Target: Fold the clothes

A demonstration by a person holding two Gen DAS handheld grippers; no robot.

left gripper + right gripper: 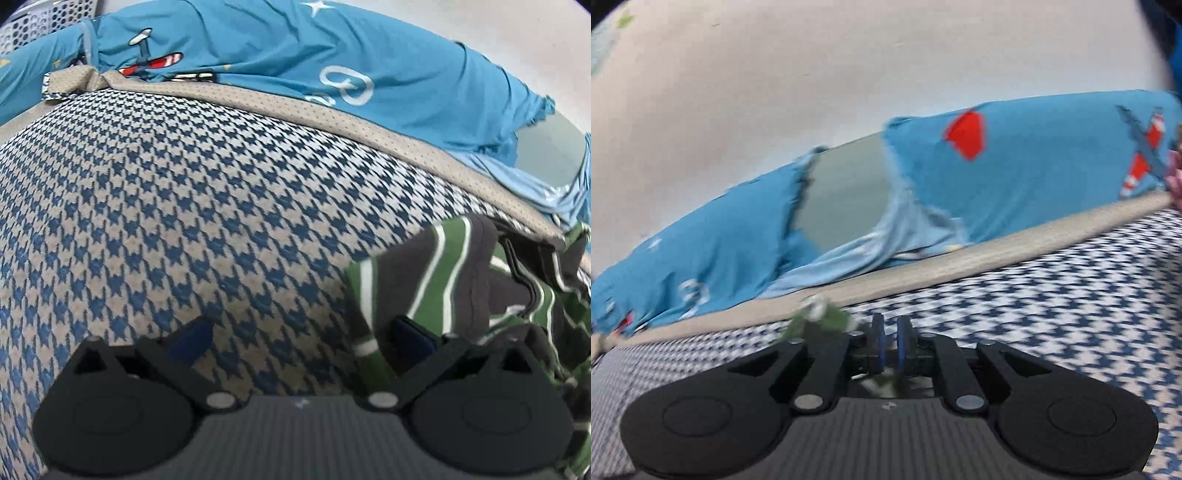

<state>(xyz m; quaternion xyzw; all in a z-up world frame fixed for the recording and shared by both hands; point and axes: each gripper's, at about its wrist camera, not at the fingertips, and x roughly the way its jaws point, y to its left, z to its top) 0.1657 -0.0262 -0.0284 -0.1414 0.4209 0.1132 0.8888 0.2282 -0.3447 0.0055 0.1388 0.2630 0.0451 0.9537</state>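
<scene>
In the left wrist view the left claw point(301, 341) stands wide open at the bottom of the frame, its two blue-padded fingers point(192, 338) spread well apart and holding nothing, low over a blue-and-white houndstooth woven cloth with a beige perforated border point(166, 206) that fills the middle and left of the picture. The right finger of this claw lies against the edge of a green, dark grey and white striped garment point(454, 280), which sits crumpled at the lower right of the frame on top of the houndstooth cloth. Beyond the beige border, across the top of the frame, lies a bright blue printed garment with white letters and red-and-white aeroplane motifs point(258, 48), spread on a pale bench point(535, 40); a white perforated basket point(33, 26) shows in the upper left corner. In the right wrist view, which is blurred, the right claw point(889, 341) has its blue pads point(877, 341) drawn almost together with only a narrow gap between them, and a bit of the striped garment point(827, 317) shows as a green and white smear just left of and under the fingers; whether the pads pinch it I cannot tell. The houndstooth cloth point(1052, 295) runs across the lower right there, the blue garment point(1034, 162) lies behind it, and the pale bench point(812, 92) fills the upper frame.
</scene>
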